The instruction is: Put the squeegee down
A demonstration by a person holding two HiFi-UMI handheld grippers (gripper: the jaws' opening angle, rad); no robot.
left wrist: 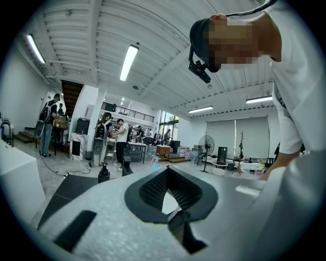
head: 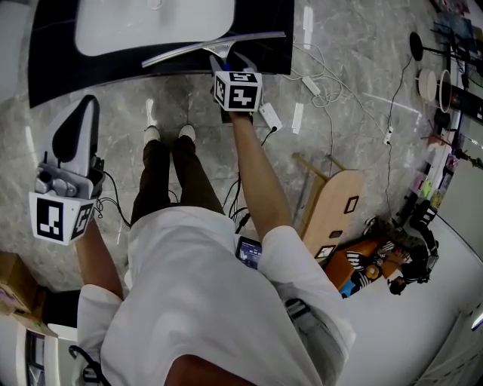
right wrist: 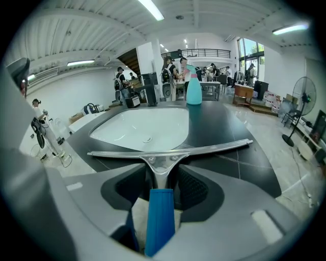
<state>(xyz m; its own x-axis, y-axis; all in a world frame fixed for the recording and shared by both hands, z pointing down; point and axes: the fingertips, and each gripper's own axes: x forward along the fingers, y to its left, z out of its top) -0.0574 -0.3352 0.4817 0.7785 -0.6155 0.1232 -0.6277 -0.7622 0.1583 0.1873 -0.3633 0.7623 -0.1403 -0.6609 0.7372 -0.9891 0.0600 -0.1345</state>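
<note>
The black counter (head: 45,68) curved round just ahead of the person's shoes (head: 167,134), its front edge running close under the right gripper (head: 230,69). A white sink (head: 151,22) was sunk into it, and a teal bottle (right wrist: 194,89) stood beyond the basin, well clear. To the right the marble floor (head: 355,45) lay open, apart from loose cables (head: 321,87) and a wooden board (head: 332,211) further back.

The squeegee (head: 215,49) lay with its long metal blade across the counter, between the sink's near rim and the counter's edge. Its blue handle ran back between the right gripper's jaws, which stood wide, with a gap showing on either side of the handle and the pads not pressing on it.

The left gripper (head: 81,113) hung off to the side, away from the counter, jaws parted and empty.
</note>
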